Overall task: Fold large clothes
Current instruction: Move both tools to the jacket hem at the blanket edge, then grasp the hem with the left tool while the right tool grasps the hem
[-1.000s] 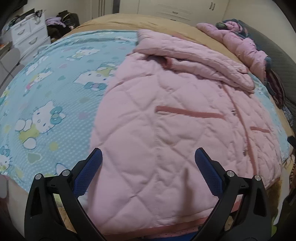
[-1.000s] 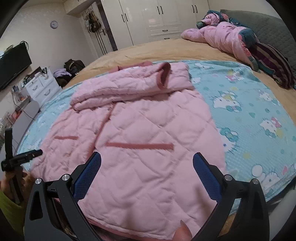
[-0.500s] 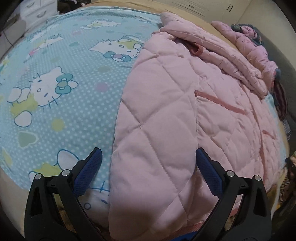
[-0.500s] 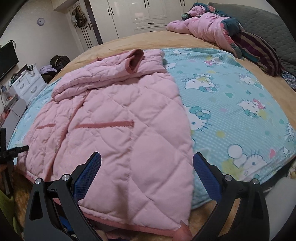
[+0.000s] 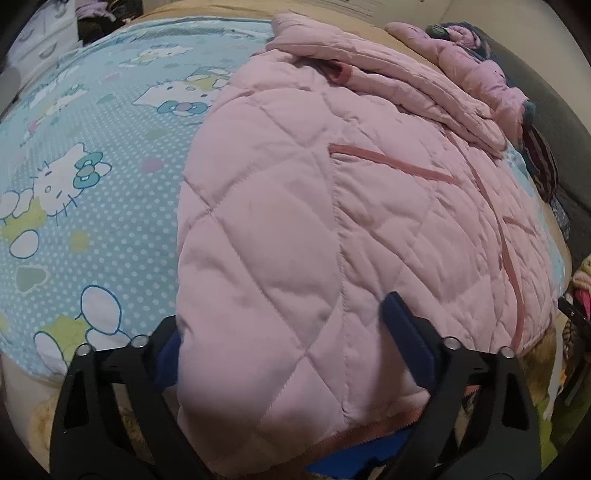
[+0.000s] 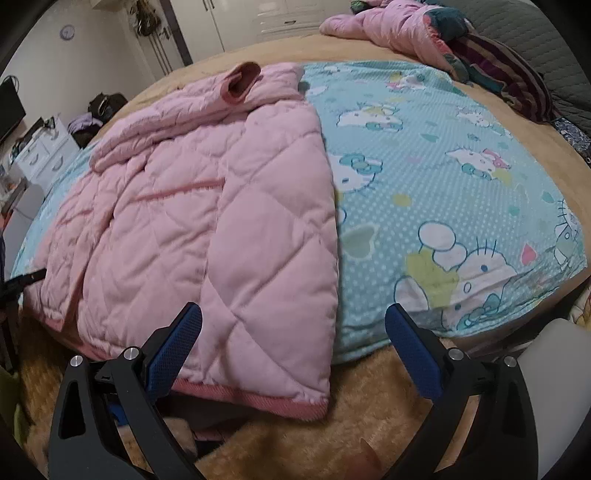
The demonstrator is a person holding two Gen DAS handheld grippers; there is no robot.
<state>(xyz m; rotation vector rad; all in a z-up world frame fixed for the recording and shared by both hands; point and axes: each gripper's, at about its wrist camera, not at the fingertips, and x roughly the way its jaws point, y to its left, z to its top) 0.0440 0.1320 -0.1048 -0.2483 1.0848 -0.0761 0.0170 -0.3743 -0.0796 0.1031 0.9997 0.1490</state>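
Left wrist: pink quilted jacket [image 5: 332, 229] lies between the spread hand-held gripper [image 5: 284, 339].

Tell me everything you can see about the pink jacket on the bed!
The pink jacket is puffy and quilted in diamond stitching, with darker pink trim on its hem, pocket slits and cuff. It lies flat on the blue cartoon-cat blanket, sleeves folded across the top. The open left gripper straddles its bottom corner; the open right gripper hovers at the other corner.

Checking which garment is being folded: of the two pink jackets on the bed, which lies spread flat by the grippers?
The quilted pink jacket on the cartoon sheet; the other pink jacket lies crumpled at the bed's far end.
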